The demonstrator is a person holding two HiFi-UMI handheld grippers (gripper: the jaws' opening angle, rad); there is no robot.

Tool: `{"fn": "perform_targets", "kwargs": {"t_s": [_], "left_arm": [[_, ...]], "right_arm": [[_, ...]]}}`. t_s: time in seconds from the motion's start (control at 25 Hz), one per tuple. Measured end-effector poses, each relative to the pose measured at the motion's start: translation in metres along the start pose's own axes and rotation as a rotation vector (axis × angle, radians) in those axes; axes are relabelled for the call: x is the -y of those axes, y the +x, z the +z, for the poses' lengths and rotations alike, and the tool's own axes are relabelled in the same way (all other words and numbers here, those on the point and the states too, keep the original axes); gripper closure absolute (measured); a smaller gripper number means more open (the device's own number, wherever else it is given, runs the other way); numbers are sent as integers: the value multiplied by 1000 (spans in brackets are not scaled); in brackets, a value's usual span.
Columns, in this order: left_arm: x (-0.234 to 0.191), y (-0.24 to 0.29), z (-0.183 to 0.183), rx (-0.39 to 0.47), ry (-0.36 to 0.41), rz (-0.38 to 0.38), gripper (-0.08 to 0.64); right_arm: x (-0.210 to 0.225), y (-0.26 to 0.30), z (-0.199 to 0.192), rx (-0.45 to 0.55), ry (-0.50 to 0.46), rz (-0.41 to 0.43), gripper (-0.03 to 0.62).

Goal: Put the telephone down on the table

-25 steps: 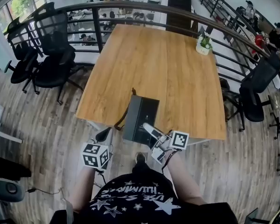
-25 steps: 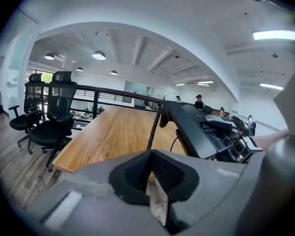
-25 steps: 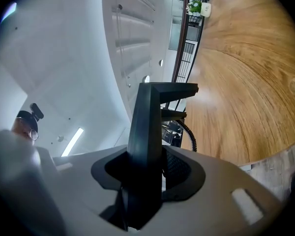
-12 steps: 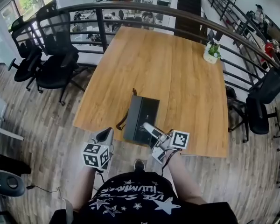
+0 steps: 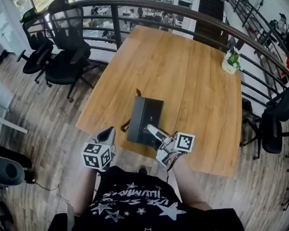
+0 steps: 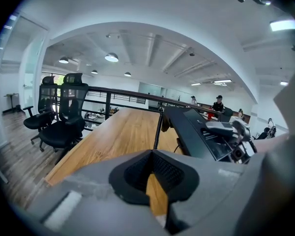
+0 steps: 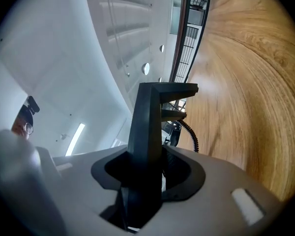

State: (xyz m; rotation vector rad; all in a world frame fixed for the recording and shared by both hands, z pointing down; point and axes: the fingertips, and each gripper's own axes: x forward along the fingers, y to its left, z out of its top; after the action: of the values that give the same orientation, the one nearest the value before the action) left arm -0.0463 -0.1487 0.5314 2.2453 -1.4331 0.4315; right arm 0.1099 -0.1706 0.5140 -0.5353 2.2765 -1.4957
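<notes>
A right hand-held gripper (image 5: 153,130) pinches the black telephone (image 5: 143,117) above the table's (image 5: 192,81) near edge, best lowered flat and further in, while the left hand-held gripper (image 5: 108,134) hangs empty, jaws together.

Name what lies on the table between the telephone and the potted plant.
Nothing: in the head view, only bare wooden table stretches between the telephone and the potted plant.

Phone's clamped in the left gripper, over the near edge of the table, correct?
Not quite. The right gripper is clamped on the phone, as the right gripper view shows; the left gripper holds nothing. The phone is over the near edge of the table.
</notes>
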Motion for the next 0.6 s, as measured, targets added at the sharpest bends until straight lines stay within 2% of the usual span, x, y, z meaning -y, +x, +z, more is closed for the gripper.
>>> {"fn": "perform_targets", "kwargs": {"t_s": [0.16, 0.32, 0.6], "left_arm": [[-14, -2, 0, -22, -11, 8, 560], [-30, 0, 3, -22, -27, 20, 560], [-51, 26, 17, -27, -9, -30, 560]], "right_arm": [[2, 22, -4, -18, 38, 7, 420], [5, 32, -6, -39, 32, 5, 420], [11, 56, 9, -5, 14, -14, 420]]}}
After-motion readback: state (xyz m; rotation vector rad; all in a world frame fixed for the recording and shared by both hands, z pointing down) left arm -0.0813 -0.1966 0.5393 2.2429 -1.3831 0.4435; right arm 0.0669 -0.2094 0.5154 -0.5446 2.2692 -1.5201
